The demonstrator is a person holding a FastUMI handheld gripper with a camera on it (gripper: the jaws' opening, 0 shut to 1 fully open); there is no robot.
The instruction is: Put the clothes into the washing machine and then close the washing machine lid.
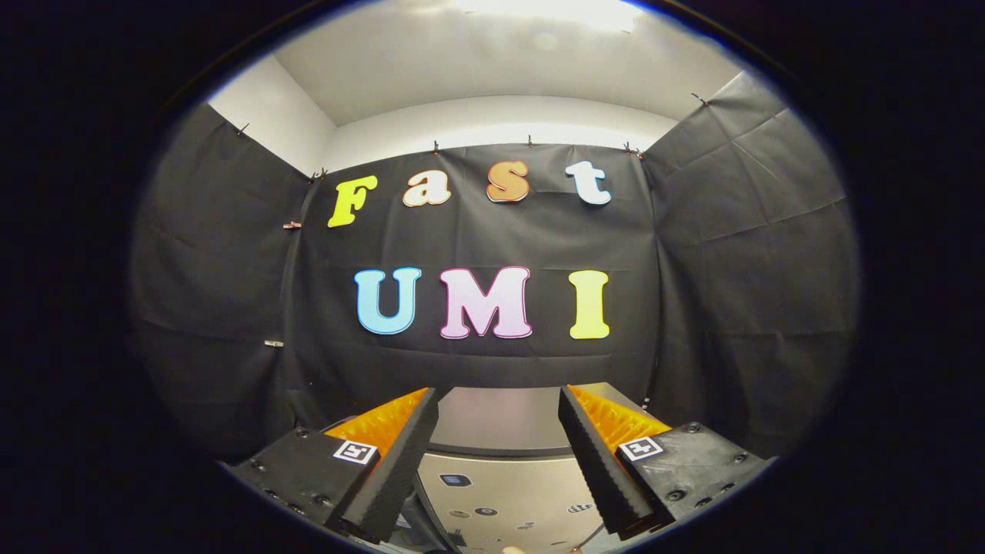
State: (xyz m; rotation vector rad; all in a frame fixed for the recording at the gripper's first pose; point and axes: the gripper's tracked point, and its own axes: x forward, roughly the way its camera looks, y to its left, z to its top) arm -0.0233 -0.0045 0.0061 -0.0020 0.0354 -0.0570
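My gripper [499,396] is open, its two fingers spread wide with nothing between them. Below and between the fingers I see the top of the washing machine [500,477]: a pale grey control panel with small buttons and marks. Beyond the panel lies its flat grey lid [496,419], which looks down and flat. The gripper is held above the machine, pointing level toward the back wall. No clothes are visible from here.
Black cloth walls [731,254] close the booth at the back and on both sides, right behind the machine. Above them are a white wall and ceiling with a bright light [554,11].
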